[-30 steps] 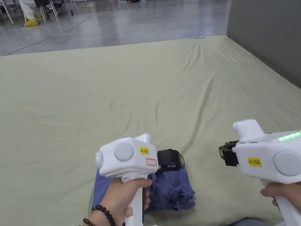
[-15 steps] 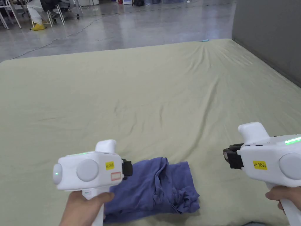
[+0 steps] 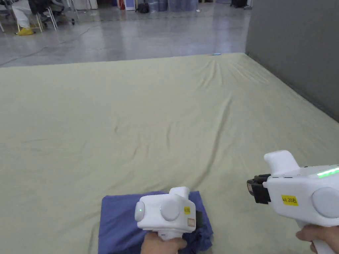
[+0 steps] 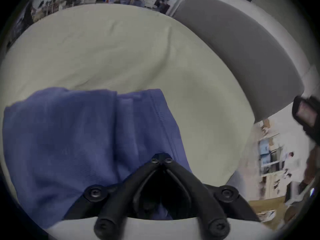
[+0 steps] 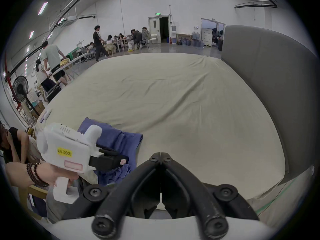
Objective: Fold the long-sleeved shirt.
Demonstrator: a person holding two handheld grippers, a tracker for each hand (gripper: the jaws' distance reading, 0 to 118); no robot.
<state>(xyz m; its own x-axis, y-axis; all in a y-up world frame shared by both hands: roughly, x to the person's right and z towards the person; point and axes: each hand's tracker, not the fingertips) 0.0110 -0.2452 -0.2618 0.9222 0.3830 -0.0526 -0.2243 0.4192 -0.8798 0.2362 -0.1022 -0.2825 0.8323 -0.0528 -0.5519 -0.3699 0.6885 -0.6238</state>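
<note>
Left claw (image 4: 161,159) tips together over folded blue shirt (image 3: 119,218), nothing pinched; right claw (image 5: 160,156) closed, empty.
Shirt lies as a flat bundle at near edge of green bed sheet (image 3: 165,115), long axis running left-right; right claw well apart, off to its right.

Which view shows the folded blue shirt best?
The left gripper view: the shirt lies large, its folds and hem visible. In the head view the left tool covers part of it; the right gripper view shows it small, partly hidden.
</note>
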